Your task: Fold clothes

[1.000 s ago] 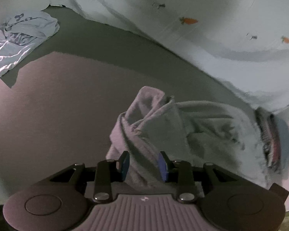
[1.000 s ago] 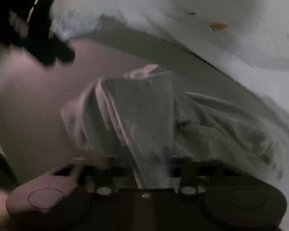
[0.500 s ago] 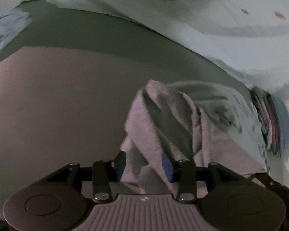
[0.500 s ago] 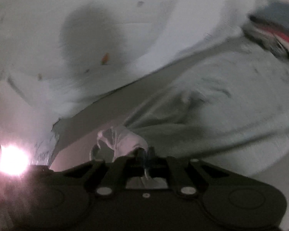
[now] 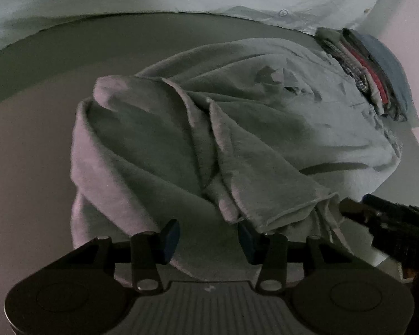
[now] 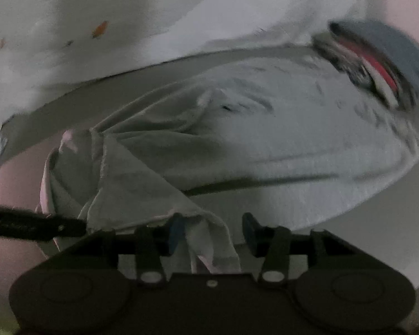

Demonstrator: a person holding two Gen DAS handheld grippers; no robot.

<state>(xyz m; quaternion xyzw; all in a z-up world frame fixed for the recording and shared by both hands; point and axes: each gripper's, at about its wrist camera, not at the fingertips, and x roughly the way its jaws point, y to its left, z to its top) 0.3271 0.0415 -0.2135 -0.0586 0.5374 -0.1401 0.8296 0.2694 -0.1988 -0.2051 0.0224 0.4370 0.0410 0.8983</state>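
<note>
A crumpled grey garment (image 5: pixel 237 128) lies on the bed sheet, bunched in thick folds on its near side. My left gripper (image 5: pixel 208 237) hangs low over its near edge. The blue pads stand apart and do not press on the cloth below them. In the right wrist view the same garment (image 6: pixel 293 139) spreads flat toward the right. A folded corner drapes between the jaws of my right gripper (image 6: pixel 213 233). Those jaws are opening and the pads are off the cloth. Each gripper shows in the other's view: the right gripper (image 5: pixel 391 223), the left gripper (image 6: pixel 28 224).
A stack of folded clothes (image 5: pixel 371 67), blue, red and checked, sits beyond the garment's far right end and also shows as the stack (image 6: pixel 377 64). A white duvet with small carrot prints (image 6: pixel 100 28) runs along the far side. Bare sheet (image 5: pixel 28 153) lies to the left.
The right jaws were shut on a lifted fold and now stand apart, the corner lying slack between them. The left gripper has moved in closer; the pale garment at far left has left view.
</note>
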